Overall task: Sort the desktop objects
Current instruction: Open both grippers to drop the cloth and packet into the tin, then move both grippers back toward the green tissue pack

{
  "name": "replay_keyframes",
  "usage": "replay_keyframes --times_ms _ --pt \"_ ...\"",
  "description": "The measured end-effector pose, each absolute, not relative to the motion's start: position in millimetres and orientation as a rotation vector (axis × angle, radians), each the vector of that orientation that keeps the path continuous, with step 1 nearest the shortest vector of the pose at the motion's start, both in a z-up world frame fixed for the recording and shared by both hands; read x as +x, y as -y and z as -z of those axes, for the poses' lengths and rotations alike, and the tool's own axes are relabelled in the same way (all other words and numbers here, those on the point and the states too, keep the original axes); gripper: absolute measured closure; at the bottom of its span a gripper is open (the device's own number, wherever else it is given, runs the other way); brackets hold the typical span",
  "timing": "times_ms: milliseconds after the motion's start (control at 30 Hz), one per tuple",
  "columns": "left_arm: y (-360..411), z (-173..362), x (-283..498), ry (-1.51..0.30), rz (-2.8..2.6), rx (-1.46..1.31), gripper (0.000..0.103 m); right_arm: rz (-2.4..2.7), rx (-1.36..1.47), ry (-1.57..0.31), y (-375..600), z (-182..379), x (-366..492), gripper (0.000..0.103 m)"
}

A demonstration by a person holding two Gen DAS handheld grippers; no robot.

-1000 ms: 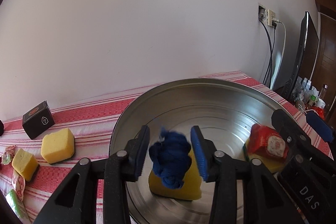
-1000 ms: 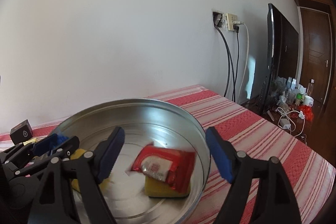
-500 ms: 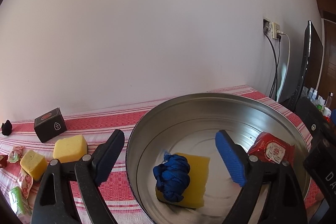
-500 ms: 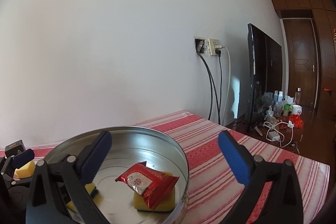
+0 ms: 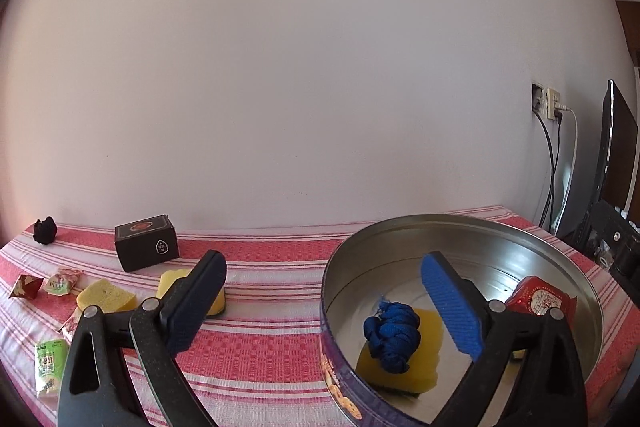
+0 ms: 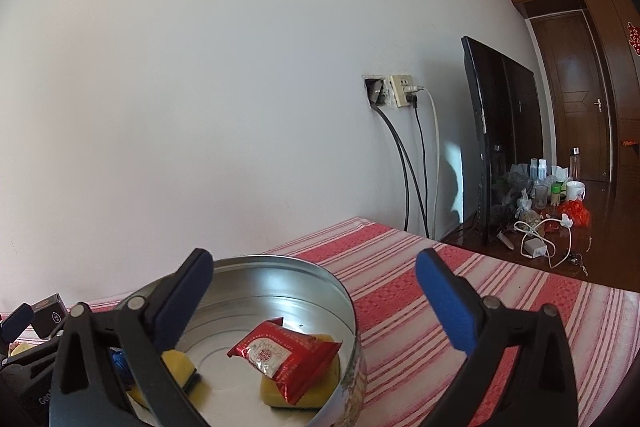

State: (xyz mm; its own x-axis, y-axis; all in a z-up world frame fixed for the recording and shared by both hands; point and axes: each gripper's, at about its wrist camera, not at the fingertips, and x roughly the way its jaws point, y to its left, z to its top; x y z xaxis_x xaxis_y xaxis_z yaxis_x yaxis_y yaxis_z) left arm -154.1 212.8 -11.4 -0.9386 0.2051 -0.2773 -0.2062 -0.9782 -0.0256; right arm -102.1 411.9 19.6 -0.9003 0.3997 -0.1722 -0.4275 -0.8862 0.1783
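Yellow sponges are lying on the striped counter just past and left of my left hand-held gripper, whose jaws are standing wide apart with nothing between them. I am reading the nearer one, partly hidden behind the left finger, as the likeliest next pick, its long side running roughly across my line of reach. I am holding the right hand-held gripper equally spread and empty over the tin, well away from the loose items, so I am judging the left one nearer. Inside the tin, a blue cord bundle is resting on a sponge, and a red packet is lying on another
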Motion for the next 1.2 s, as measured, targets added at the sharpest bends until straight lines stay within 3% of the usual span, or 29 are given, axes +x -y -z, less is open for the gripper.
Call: replay_keyframes --times_ms 367,1200 --pt "-174.2 6.7 -133.5 -0.022 -2.937 -0.472 0.003 -2.679 -0.145 -0.256 -395.6 -21.7 -84.8 0.000" --pt "-58.8 18.5 -111.4 -0.023 -3.046 -0.562 0.003 -2.867 -0.316 -0.366 -275.6 -9.8 -62.7 0.000"
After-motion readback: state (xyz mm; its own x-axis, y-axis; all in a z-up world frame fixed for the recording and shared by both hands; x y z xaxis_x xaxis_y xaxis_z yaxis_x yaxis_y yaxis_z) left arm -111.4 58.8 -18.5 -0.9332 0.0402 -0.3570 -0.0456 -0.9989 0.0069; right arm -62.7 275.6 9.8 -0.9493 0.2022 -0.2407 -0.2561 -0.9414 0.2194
